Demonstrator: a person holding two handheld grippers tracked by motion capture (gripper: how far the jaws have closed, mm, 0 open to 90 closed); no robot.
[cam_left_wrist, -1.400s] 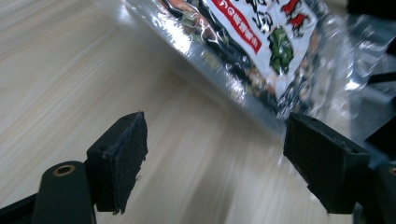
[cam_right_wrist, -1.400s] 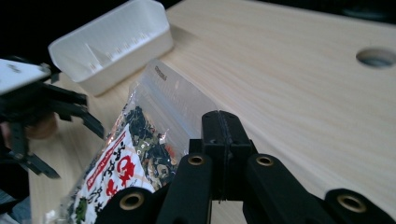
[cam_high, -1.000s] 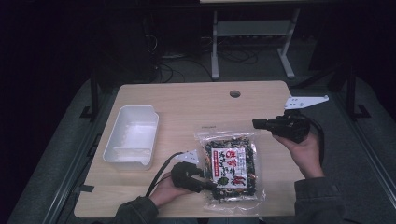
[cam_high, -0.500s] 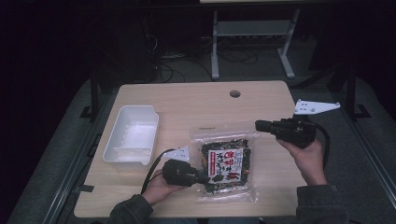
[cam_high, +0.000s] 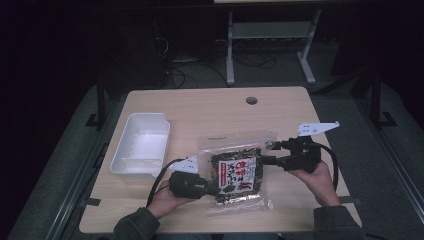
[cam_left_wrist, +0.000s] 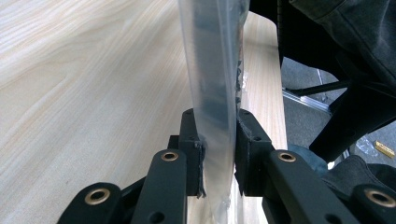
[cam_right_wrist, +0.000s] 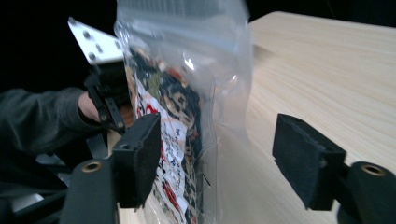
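A clear snack bag (cam_high: 237, 172) with a dark printed label lies on the wooden table (cam_high: 210, 110), its left side raised. My left gripper (cam_high: 212, 187) is shut on the bag's left edge. In the left gripper view the plastic (cam_left_wrist: 212, 93) is pinched between the pads (cam_left_wrist: 218, 154). My right gripper (cam_high: 266, 153) is at the bag's right edge, and its jaws have just been opening. In the right gripper view they stand wide (cam_right_wrist: 219, 149) with the bag (cam_right_wrist: 182, 93) between them, close to one pad but not pressed. The left gripper (cam_right_wrist: 105, 100) shows behind the bag.
A white rectangular tray (cam_high: 142, 145) sits on the table's left side, near the left hand. A round cable hole (cam_high: 251, 100) is near the far edge. A metal desk frame (cam_high: 270, 45) stands on the floor beyond the table.
My left gripper has closed on the bag's left edge and lifted it a little. My right gripper has come down to the bag's right edge and its jaws have opened.
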